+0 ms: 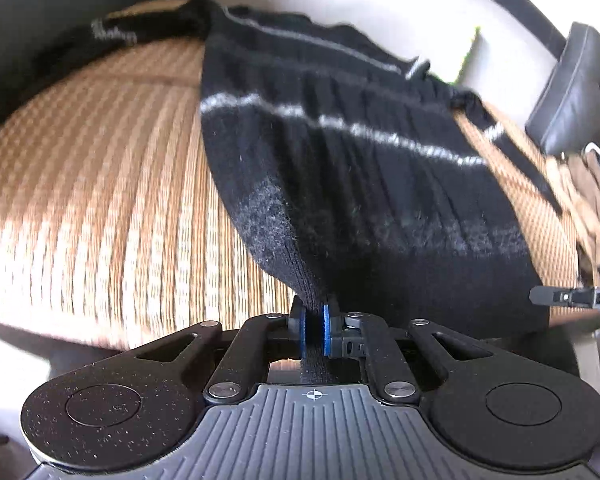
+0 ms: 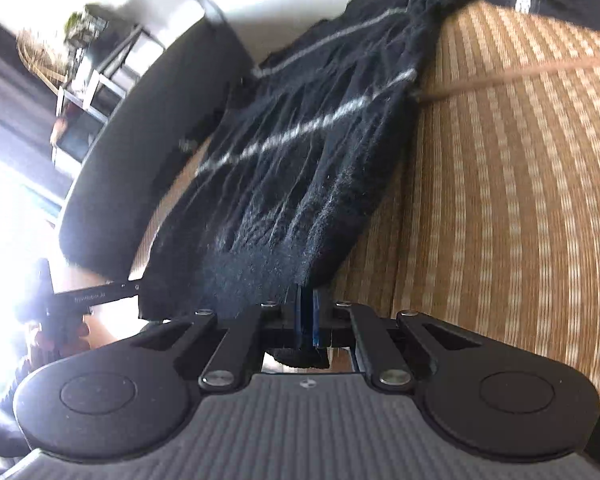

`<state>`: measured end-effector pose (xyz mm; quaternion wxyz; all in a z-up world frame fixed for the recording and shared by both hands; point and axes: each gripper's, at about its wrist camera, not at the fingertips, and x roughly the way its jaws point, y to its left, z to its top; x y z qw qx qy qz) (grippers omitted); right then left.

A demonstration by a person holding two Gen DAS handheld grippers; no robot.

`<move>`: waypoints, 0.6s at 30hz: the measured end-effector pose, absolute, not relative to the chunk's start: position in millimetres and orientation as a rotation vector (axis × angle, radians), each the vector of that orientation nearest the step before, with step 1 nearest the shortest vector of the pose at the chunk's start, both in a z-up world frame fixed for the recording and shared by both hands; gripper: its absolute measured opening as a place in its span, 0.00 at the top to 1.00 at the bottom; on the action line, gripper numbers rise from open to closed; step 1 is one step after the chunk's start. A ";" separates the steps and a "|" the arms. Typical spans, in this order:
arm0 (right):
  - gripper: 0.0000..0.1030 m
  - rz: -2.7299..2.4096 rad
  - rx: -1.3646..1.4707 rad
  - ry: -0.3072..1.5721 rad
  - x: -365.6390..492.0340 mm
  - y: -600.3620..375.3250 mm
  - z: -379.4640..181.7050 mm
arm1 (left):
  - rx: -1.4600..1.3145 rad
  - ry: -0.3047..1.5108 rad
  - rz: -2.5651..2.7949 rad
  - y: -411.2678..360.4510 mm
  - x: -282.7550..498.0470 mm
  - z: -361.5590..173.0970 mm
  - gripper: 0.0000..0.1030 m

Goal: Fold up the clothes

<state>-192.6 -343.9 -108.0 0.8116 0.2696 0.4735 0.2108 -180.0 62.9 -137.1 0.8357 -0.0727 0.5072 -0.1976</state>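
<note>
While it lies spread over the woven mat, the black sweater is pinched at its near hem by both grippers.

The left gripper is clamped tight on knit fabric, as is the right gripper. Only the left view shows a brown garment pile at the mat's edge; only the right view shows the dark sofa arm and a shelf beyond.

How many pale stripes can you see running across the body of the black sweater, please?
2 on the black sweater: a bright stripe mid-body, and a fainter stripe nearer the far end. Folds may hide more; the sleeve has its own markings.
</note>
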 end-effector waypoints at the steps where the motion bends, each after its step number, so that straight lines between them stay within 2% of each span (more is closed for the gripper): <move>1: 0.94 0.447 0.571 1.024 -198.0 -344.1 -109.7 | -0.158 1.086 -0.418 63.9 -183.7 -141.4 0.97; 3: 0.94 0.429 0.561 1.043 -206.3 -345.0 -114.0 | -0.182 1.106 -0.409 66.9 -182.7 -148.3 0.90; 4: 0.89 0.420 0.557 1.053 -210.5 -345.4 -116.2 | -0.208 1.107 -0.404 69.3 -181.2 -147.6 0.70; 5: 0.87 0.408 0.543 1.056 -210.5 -345.7 -114.4 | -0.242 1.098 -0.397 75.4 -178.4 -143.4 0.67; 6: 0.76 0.394 0.524 1.054 -207.8 -345.9 -109.8 | -0.275 1.069 -0.380 83.9 -176.1 -135.8 0.64; 7: 0.60 0.381 0.505 1.052 -205.1 -346.1 -105.3 | -0.298 1.032 -0.372 93.0 -174.2 -127.5 0.56; 8: 0.55 0.373 0.485 1.031 -202.1 -347.0 -96.1 | -0.313 0.998 -0.356 101.6 -172.1 -119.9 0.47; 13: 0.51 0.421 0.357 0.860 -165.2 -349.1 -24.3 | -0.328 0.864 -0.081 158.9 -144.9 -92.6 0.40; 16: 0.44 0.495 0.267 0.790 -123.0 -321.6 12.0 | -0.377 0.806 0.164 198.9 -121.3 -92.4 0.39; 18: 0.44 0.545 0.225 0.765 -91.5 -296.7 29.9 | -0.413 0.772 0.272 221.4 -104.7 -95.7 0.39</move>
